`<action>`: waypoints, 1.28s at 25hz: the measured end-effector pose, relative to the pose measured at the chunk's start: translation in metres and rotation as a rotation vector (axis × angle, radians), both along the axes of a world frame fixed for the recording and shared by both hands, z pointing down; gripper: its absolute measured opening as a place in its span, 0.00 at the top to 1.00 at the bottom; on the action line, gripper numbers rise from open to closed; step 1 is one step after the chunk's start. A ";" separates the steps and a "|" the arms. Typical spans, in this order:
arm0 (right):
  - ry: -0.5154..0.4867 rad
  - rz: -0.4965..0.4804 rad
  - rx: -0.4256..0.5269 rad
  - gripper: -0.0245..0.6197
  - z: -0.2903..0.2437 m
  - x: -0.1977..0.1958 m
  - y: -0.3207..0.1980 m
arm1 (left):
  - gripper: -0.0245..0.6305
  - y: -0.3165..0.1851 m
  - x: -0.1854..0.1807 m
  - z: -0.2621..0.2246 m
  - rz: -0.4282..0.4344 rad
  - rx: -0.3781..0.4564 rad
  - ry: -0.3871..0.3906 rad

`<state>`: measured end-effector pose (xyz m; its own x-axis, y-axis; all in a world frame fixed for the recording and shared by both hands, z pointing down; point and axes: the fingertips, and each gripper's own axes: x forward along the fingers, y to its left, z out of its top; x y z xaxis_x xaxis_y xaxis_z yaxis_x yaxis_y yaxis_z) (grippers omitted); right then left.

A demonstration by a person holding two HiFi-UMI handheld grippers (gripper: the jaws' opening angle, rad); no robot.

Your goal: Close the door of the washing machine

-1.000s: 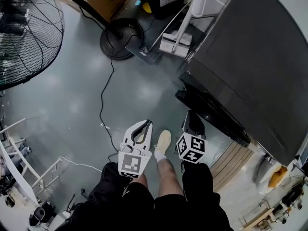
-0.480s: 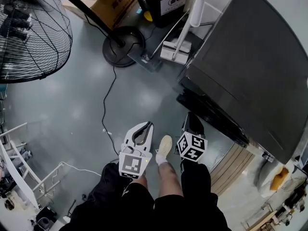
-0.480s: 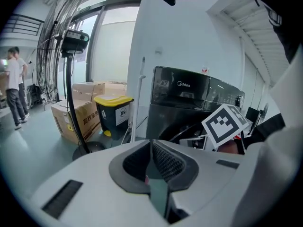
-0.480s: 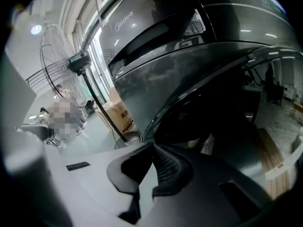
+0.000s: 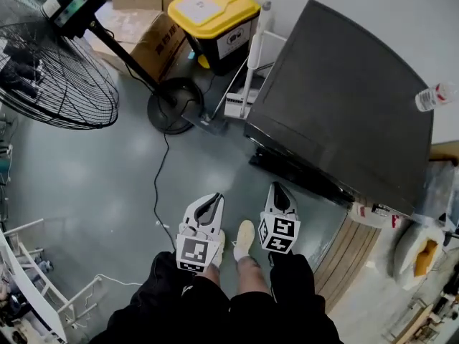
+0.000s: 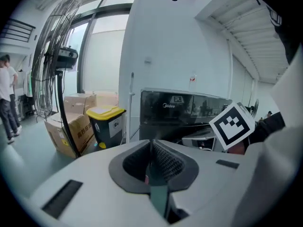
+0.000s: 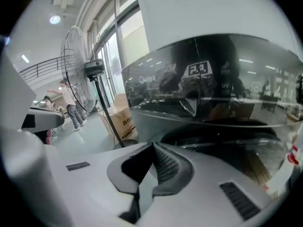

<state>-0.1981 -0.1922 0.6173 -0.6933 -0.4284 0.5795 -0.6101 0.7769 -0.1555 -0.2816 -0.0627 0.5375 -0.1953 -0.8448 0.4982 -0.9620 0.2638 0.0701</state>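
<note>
The washing machine (image 5: 344, 99) is a dark grey box at the right of the head view, with a dark ledge (image 5: 294, 167) jutting out low on its front. I cannot tell whether that ledge is the door. Both grippers hang in front of my legs, short of the machine and touching nothing. My left gripper (image 5: 210, 205) is shut and empty, its ribbed pads meeting (image 6: 152, 148). My right gripper (image 5: 278, 192) is shut too, with nothing between its pads (image 7: 154, 150). The machine's glossy front (image 7: 208, 89) fills the right gripper view, close ahead.
A big standing fan (image 5: 50, 63) with a round base (image 5: 174, 104) and a trailing cable (image 5: 159, 185) stands at the left. A yellow-lidded bin (image 5: 214, 24) and cardboard boxes (image 5: 154, 41) sit behind. A bottle (image 5: 434, 95) lies on the machine. A white rack (image 5: 29, 278) is at bottom left.
Both grippers have risen, still shut. The head view has tipped up, so the whole machine top, the bin and the bottle have come into sight.
</note>
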 end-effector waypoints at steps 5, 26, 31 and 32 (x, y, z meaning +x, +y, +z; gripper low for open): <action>-0.070 0.031 0.041 0.94 -0.082 0.030 0.006 | 0.91 -0.003 0.028 -0.076 0.074 0.066 -0.056; -0.265 0.138 0.325 0.94 -0.402 0.166 0.109 | 0.91 0.070 0.129 -0.359 0.223 0.358 -0.194; -0.277 0.159 0.376 0.94 -0.437 0.188 0.139 | 0.91 0.093 0.144 -0.384 0.268 0.394 -0.199; -0.274 0.162 0.386 0.94 -0.440 0.193 0.147 | 0.91 0.099 0.146 -0.386 0.278 0.395 -0.200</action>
<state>-0.0053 -0.0456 0.1768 -0.7048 -0.6904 0.1634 -0.7045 0.7081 -0.0469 -0.1354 0.0359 0.1516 0.0047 -0.9943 0.1067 -0.9967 -0.0132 -0.0797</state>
